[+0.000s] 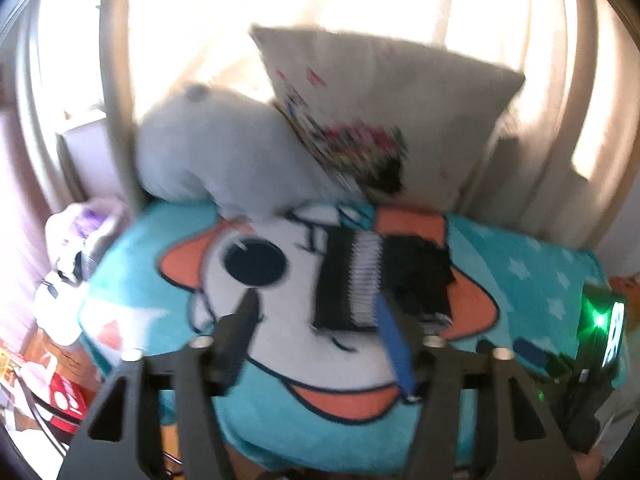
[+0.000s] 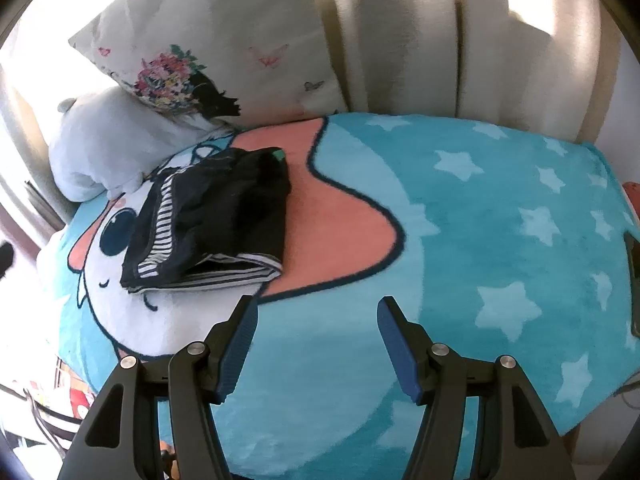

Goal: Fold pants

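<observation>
blanket (image 2: pixel 460 208), turquoise with stars and a cartoon face, covers the bed and serves as the folding surface. pillow (image 2: pixel 224 28) leans on the curtain at the head end, with a grey plush (image 2: pixel 108 140) below it, both out of the way. pants (image 2: pixel 208 212), black with a striped lining, lie on the face print as a compact bundle with stacked edges showing, so the folding looks nearly or fully done. right gripper (image 2: pixel 316 344) hovers over bare blanket beside them, fingers released and empty. left gripper (image 1: pixel 316 344) sits just in front of the pants (image 1: pixel 376 280), fingers apart; the blur hides whether the blue pad touches cloth.
</observation>
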